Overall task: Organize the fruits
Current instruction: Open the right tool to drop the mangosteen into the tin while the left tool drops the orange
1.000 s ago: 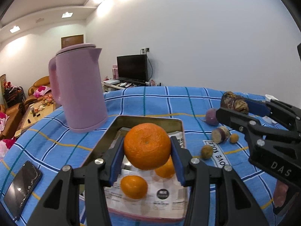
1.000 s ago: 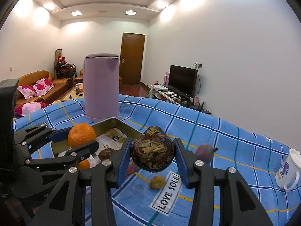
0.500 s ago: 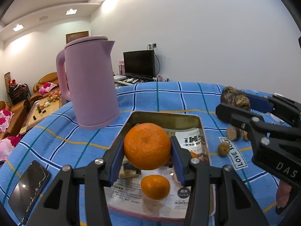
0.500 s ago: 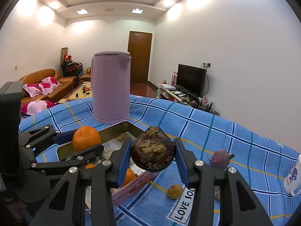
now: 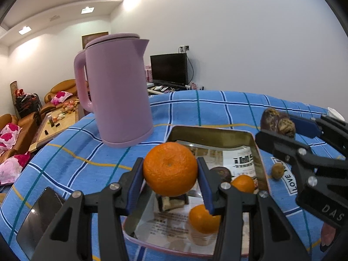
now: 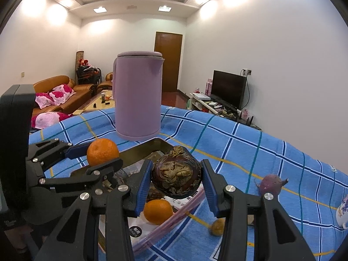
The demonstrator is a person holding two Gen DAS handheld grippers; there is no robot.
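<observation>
Left gripper (image 5: 170, 169) pinches a round orange mandarin (image 5: 170, 168) above the rectangular metal tray (image 5: 212, 133) — right gripper (image 6: 176, 175) pinches a dark wrinkled fruit (image 6: 176, 174), possibly a mangosteen, above that tray's near edge.

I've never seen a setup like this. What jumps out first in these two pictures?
Two black grippers, each clamped on a fruit: the left gripper holds a bright orange above a metal tray, and the right gripper holds a dark, wrinkled purple fruit beside it. Behind the tray a tall pink kettle stands on the blue checked tablecloth, with two smaller oranges already in the tray.
</observation>
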